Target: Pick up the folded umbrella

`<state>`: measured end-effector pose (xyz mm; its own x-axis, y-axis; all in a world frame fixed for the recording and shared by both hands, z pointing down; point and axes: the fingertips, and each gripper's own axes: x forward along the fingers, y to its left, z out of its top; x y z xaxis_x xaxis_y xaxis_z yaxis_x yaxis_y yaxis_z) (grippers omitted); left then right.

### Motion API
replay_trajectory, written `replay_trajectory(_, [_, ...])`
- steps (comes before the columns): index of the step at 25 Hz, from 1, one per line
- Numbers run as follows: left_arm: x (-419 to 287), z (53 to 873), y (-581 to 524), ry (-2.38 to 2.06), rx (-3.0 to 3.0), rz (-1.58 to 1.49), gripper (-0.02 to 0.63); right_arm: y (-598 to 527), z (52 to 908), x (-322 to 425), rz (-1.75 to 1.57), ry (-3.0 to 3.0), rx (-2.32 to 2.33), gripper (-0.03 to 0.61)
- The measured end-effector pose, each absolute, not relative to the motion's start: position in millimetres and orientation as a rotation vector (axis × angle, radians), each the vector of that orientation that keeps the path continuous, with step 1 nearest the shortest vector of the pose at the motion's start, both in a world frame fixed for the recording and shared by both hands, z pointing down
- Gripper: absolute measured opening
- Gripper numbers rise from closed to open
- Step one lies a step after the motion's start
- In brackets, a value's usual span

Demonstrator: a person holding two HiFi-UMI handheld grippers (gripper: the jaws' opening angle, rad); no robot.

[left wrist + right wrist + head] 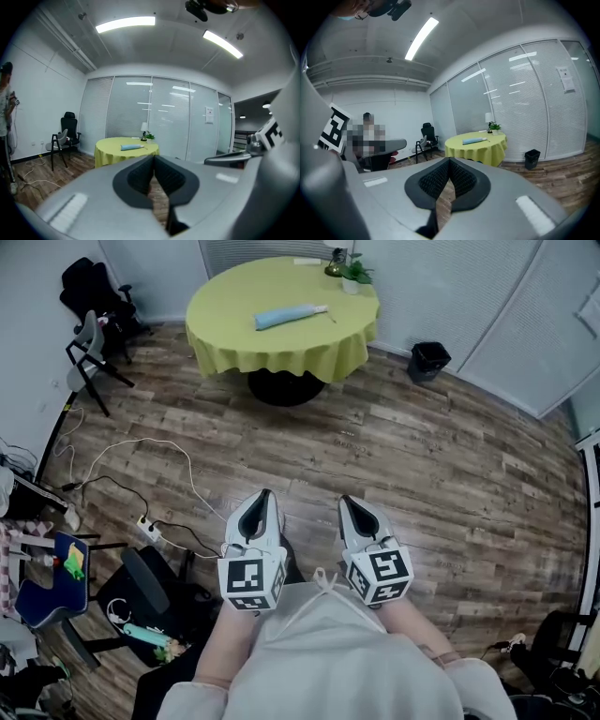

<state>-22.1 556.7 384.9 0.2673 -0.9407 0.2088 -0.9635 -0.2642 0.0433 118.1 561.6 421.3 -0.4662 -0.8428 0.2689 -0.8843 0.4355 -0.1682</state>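
A light blue folded umbrella [289, 316] lies on a round table with a yellow-green cloth [225, 329] far ahead of me. It shows small in the left gripper view [131, 147] and in the right gripper view [474, 139]. My left gripper [263, 496] and right gripper [347, 502] are held side by side close to my body, both pointing toward the table and far short of it. Both are shut, jaws meeting at the tips, with nothing between them.
A small potted plant [355, 275] and a lamp stand at the table's far edge. A black bin [429, 359] sits right of the table. Black chairs [92, 306] stand at the left wall. Cables and a power strip [148, 527] lie on the wooden floor at my left.
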Motion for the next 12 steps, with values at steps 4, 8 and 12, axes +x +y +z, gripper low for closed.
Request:
replay_trajectory(4, [-30.2,385.4,508.9,-1.767,2.415,0.219,0.006,512.2,422.9,106.2,0.441,-2.513,1.568,0.000])
replay_trajectory(8, [-54.8,382.7,443.8,-1.739,2.405,0.184,0.006,452.9,421.8,85.8,0.437,-2.469,1.581,0.000])
replay_trajectory(12, [-89.8,377.1,366.7,-1.726,2.404,0.151,0.006,381.7,420.2,59.0,0.438,-2.434,1.597,0.000])
